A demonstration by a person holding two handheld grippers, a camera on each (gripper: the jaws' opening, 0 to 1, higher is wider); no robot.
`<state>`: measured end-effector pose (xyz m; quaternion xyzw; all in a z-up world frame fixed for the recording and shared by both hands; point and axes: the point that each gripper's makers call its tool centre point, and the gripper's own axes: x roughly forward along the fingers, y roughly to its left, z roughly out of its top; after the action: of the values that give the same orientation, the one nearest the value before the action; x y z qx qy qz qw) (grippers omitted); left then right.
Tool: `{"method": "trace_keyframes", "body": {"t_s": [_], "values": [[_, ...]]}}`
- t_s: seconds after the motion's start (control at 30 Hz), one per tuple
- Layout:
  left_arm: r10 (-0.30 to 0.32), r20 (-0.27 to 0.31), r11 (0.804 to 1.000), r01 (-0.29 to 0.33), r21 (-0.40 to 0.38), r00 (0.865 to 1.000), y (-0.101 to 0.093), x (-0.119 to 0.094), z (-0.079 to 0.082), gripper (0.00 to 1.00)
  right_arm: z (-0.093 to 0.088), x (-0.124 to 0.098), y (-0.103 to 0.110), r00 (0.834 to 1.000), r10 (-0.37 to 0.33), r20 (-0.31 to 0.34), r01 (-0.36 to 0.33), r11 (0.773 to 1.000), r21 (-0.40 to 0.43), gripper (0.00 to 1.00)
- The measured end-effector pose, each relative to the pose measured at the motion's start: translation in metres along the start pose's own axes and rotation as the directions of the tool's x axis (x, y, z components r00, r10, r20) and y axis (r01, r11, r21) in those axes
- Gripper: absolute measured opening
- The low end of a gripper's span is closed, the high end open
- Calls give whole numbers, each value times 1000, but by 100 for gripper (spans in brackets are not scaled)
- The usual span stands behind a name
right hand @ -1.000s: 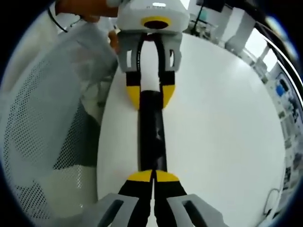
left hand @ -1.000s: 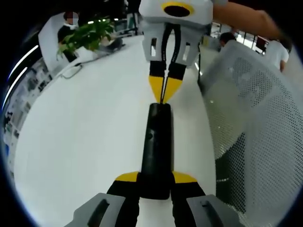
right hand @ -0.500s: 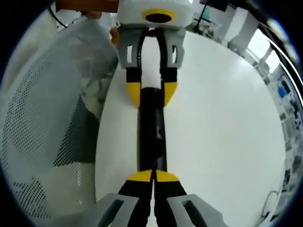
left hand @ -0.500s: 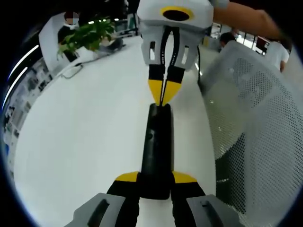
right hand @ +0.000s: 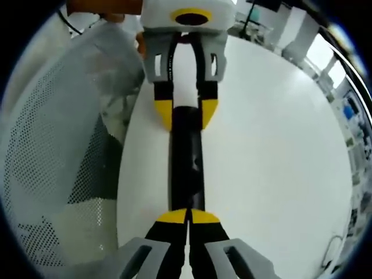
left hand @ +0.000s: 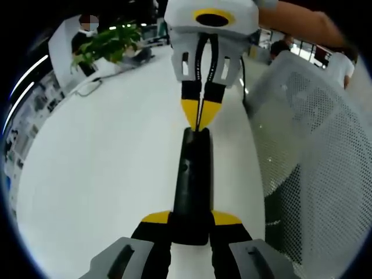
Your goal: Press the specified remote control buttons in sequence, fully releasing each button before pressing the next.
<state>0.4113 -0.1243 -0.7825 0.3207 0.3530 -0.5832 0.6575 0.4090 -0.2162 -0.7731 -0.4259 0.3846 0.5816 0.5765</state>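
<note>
Left gripper view: black remote control point(left hand: 192, 180) clamped at its near end by left gripper point(left hand: 191, 220), lengthwise on white table point(left hand: 104, 168) — far end touching right gripper point(left hand: 199, 119), jaws together. Potted plant point(left hand: 107, 42) behind.

Right gripper view: same axis reversed — mesh chair point(right hand: 52, 145) alongside.

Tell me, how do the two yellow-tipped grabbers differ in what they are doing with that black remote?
The left gripper has its jaws spread around one end of the black remote, clamping its sides; the right gripper has its jaws shut tip to tip. The left one holds the remote by its sides, while the right one's closed tips meet the opposite end. Both have yellow tips and face each other over the white table.
</note>
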Motion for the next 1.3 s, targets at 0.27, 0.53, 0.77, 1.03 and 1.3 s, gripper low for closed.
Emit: {"method": "trace_keyframes", "body": {"t_s": [0.27, 0.53, 0.77, 1.03, 1.3], "values": [[0, -1, 1000, 0, 2, 1000, -1, 0, 0, 24, 0, 0, 0, 1000, -7, 9, 7, 1000, 6, 0], [4, -2, 1000, -4, 2, 1000, -1, 0, 0, 24, 1, 0, 0, 1000, -22, 17, 22, 1000, 6, 0], [7, -1, 1000, -7, 1, 1000, -1, 0, 0, 24, 0, 0, 1, 999, -34, 22, 34, 999, 9, 0], [10, 3, 1000, -10, -4, 1000, -1, 0, 0, 24, 3, -9, -1, 998, -47, 51, 45, 998, 36, 0], [8, 7, 1000, -8, -3, 1000, -1, 0, 0, 24, 8, -14, -1, 999, -41, 33, 40, 999, 13, 0]]}}
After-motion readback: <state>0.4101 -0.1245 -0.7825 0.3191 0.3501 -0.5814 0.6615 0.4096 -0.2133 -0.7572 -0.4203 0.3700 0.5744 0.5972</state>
